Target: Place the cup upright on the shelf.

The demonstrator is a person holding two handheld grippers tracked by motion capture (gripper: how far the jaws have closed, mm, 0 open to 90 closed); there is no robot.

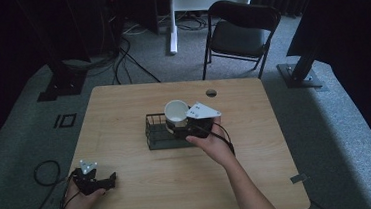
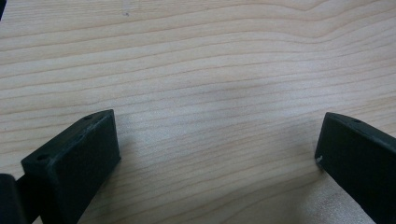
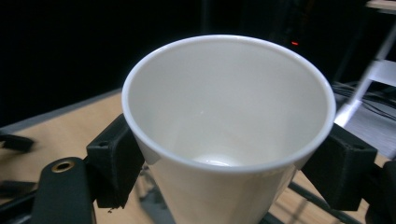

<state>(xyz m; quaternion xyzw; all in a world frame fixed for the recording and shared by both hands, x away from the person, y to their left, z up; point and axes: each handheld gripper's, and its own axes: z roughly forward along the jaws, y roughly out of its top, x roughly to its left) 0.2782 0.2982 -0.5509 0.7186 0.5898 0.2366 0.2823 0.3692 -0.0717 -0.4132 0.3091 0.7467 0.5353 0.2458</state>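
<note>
A white paper cup (image 1: 176,111) is held upright over the black wire basket (image 1: 157,137) in the middle of the table, with my right gripper (image 1: 188,127) shut on its sides. In the right gripper view the cup (image 3: 229,121) is empty, its rim towards the camera, and the two black pads (image 3: 114,161) press on its wall from either side. My left gripper (image 1: 99,184) rests low on the table near the front left corner. Its jaws stand wide apart in the left gripper view (image 2: 217,154), with bare wood between them.
The wooden table (image 1: 130,189) has a cable hole (image 1: 211,92) near its far edge. A black folding chair (image 1: 238,32) stands behind the table, with cables on the floor at the left. Dark stands and a white frame lie farther back.
</note>
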